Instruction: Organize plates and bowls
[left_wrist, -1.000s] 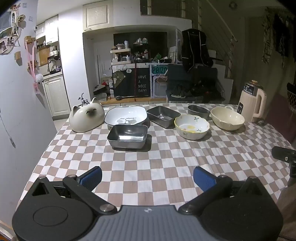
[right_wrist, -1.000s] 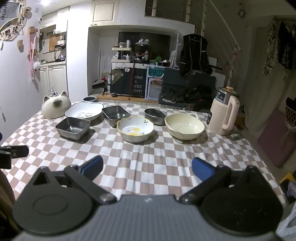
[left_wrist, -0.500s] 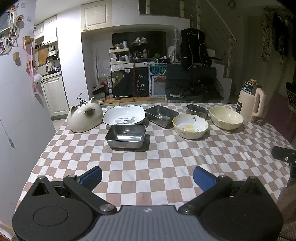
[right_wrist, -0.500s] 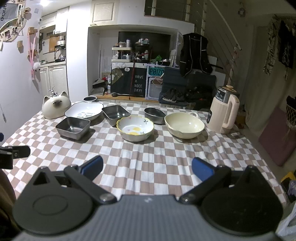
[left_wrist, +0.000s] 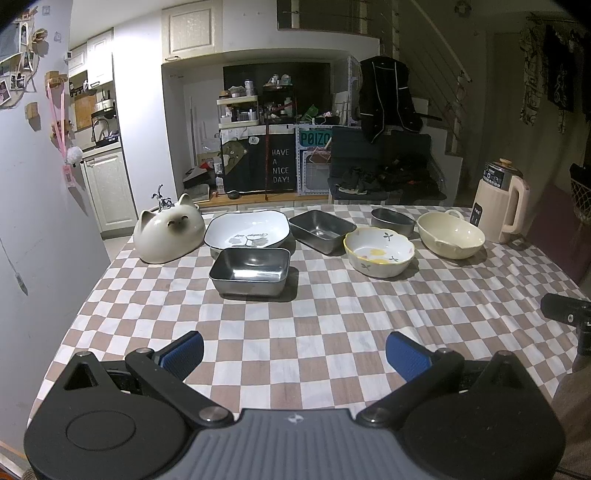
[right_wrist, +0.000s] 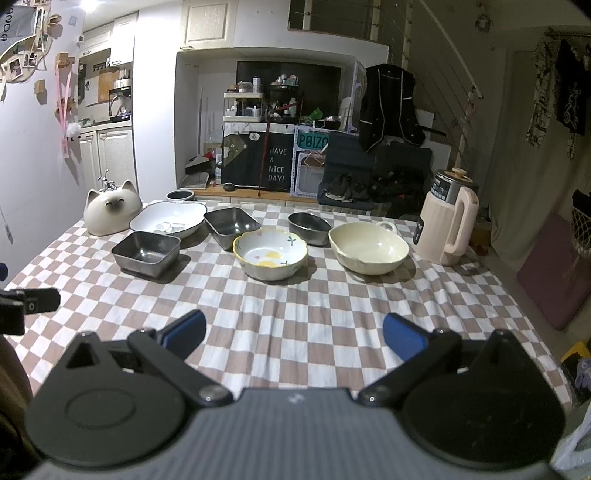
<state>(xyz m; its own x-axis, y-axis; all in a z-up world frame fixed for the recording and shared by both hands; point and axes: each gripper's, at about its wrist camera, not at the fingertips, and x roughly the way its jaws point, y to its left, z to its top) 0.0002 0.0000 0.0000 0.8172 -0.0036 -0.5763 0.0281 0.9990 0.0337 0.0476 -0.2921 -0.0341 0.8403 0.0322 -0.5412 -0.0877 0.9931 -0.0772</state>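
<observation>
Several dishes stand on the far half of a checkered table (left_wrist: 295, 325): a square steel tray (left_wrist: 250, 270), a white square plate (left_wrist: 246, 230), a second steel tray (left_wrist: 320, 229), a flowered bowl (left_wrist: 379, 252), a small steel bowl (left_wrist: 392, 220) and a cream bowl (left_wrist: 450, 234). They also show in the right wrist view: steel tray (right_wrist: 147, 252), flowered bowl (right_wrist: 270, 253), cream bowl (right_wrist: 368, 248). My left gripper (left_wrist: 294, 355) is open and empty above the near table. My right gripper (right_wrist: 294, 334) is open and empty too.
A cat-shaped ceramic pot (left_wrist: 168, 233) stands at the far left corner. A cream electric kettle (left_wrist: 499, 205) stands at the far right. A white wall (left_wrist: 37, 206) runs along the left. The other gripper's tip (left_wrist: 565, 308) shows at the right edge.
Both grippers have drifted slightly; the dishes sit a little lower and nearer in the left wrist view. Nothing was grasped or moved.
</observation>
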